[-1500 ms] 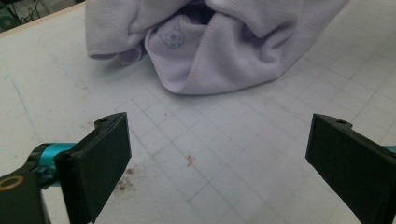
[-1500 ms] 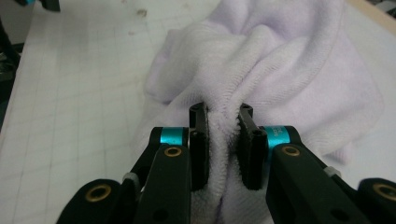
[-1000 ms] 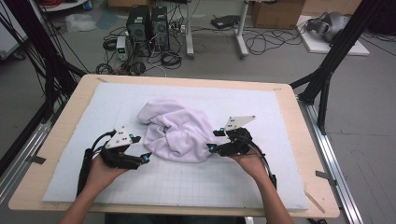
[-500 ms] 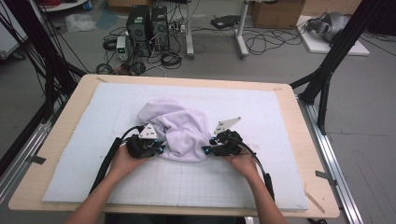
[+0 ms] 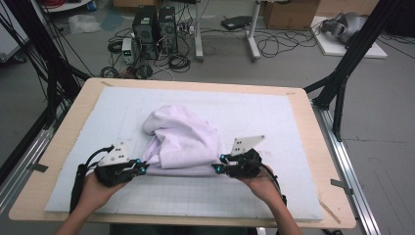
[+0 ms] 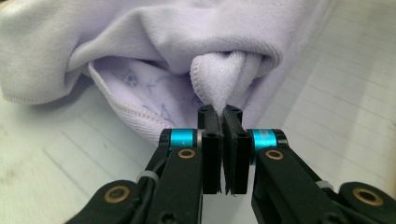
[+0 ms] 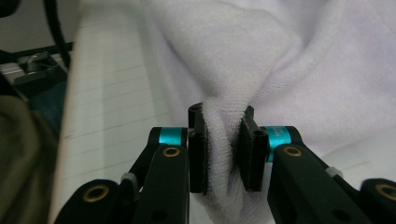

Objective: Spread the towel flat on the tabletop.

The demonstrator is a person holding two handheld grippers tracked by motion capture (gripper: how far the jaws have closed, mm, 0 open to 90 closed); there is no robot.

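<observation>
We see a crumpled pale lilac towel (image 5: 182, 142) lying in a heap near the middle of the white gridded mat (image 5: 293, 122) that covers the wooden tabletop (image 5: 313, 98). Our left claw (image 5: 141, 168) is clamped tight on a pinched fold at the towel's near left edge. Our right claw (image 5: 219, 166), whose jaws have just been closing, grips a thicker fold at the near right edge. No containers stand on the mat. Computer towers (image 5: 156, 24) sit on the floor beyond.
</observation>
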